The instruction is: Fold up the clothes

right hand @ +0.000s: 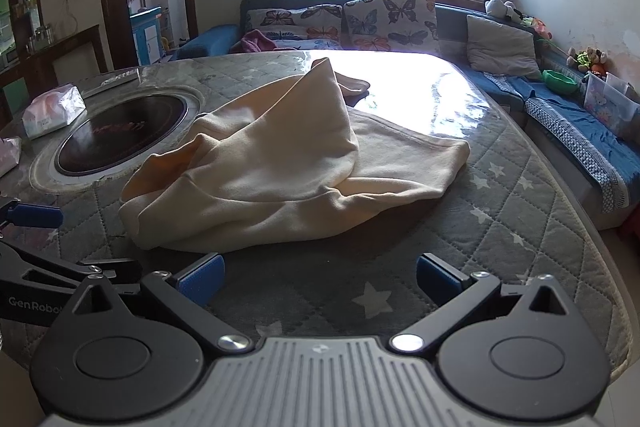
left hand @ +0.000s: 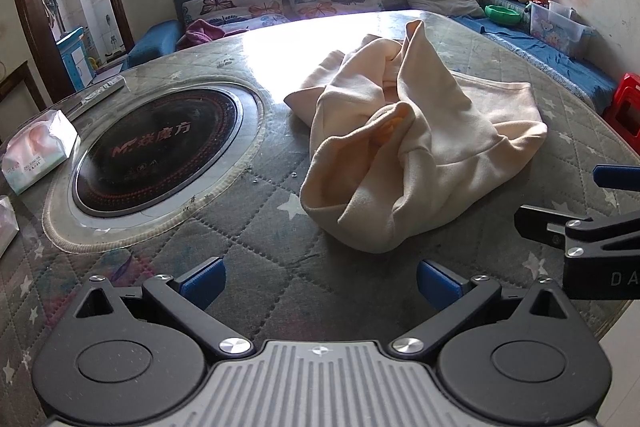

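At the far left, a soft pack of tissues [left hand: 38,149] lies on a round table [left hand: 256,227] covered in grey quilted cloth with white stars; its small print is too blurred to read. Beside it a black round cooktop [left hand: 158,153] is set into the table, printed with a red "M" logo and Chinese characters. Near the middle lies a crumpled cream sweatshirt [left hand: 404,147], heaped and unfolded, with an orange patch in its folds that is hard to make out. The left gripper [left hand: 320,281] hovers just short of it, blue-padded fingers spread wide, holding nothing. The right gripper [right hand: 320,277] is likewise spread and empty; its body is cut off at the left view's right edge, showing only "DA". In the right view, the left gripper's side reads "GenRobo", then is hidden.
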Tool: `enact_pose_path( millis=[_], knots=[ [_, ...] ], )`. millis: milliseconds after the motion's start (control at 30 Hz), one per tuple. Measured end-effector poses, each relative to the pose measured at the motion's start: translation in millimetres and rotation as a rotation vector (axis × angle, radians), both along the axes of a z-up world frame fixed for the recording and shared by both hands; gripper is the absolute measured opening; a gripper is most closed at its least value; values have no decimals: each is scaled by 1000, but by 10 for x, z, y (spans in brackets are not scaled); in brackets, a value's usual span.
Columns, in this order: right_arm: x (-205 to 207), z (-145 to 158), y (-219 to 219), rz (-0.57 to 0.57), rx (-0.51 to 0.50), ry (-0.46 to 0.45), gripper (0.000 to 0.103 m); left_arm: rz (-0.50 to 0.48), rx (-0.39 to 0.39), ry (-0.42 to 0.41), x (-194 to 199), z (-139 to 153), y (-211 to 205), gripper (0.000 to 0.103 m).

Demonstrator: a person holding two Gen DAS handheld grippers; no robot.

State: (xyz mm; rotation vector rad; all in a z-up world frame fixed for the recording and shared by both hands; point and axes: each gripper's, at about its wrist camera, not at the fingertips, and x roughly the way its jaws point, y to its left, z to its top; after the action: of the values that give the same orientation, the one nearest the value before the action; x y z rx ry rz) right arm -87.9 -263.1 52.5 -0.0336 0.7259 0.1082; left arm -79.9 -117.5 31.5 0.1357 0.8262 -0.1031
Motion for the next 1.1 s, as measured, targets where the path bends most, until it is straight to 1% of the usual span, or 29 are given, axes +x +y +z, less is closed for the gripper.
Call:
enact_pose_path(
  millis=[1100],
  knots=[
    [89,-1,21,8,2,10,103,-6,28,12,91,7,-35,103]
  ],
)
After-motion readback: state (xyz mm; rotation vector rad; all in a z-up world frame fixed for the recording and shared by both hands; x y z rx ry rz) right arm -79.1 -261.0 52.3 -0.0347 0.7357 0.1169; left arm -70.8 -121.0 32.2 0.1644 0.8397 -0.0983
